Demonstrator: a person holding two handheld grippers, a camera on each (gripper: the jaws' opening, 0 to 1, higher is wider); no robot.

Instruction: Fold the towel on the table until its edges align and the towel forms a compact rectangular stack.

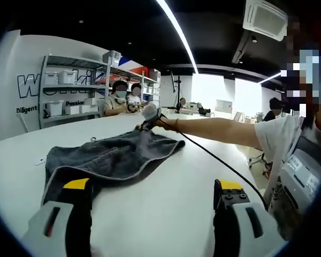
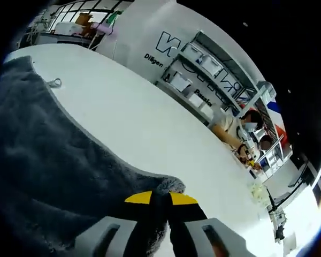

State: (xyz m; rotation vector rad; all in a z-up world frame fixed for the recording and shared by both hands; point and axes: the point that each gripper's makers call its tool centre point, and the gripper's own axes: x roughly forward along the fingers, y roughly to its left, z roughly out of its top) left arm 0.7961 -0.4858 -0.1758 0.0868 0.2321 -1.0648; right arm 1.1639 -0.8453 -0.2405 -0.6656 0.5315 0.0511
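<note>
- On the white table (image 1: 166, 214), the grey towel (image 1: 109, 158) lies spread but rumpled, with one far corner pulled up off the surface; it is not yet a neat rectangle.
- In the right gripper view, the right gripper (image 2: 160, 199) has its two yellow-tipped jaws pressed together on a corner of the towel, so the cloth is pinched between them.
- In the left gripper view this same gripper is seen far across the table, at the end of the person's stretched arm (image 1: 219, 131), holding the raised far corner.
- The left gripper (image 1: 152, 195) has its jaws wide apart and holds nothing. Its left jaw stands just over the near edge of the towel; the right jaw is over bare table.
- My judgement: the step in hand is the first fold, at an early stage of the task.
- The next move probably calls for the left gripper to close on a near corner, and then for the far corner to be carried over so the edges meet.
- A small loop tag (image 2: 54, 83) sits on the towel border.
</note>
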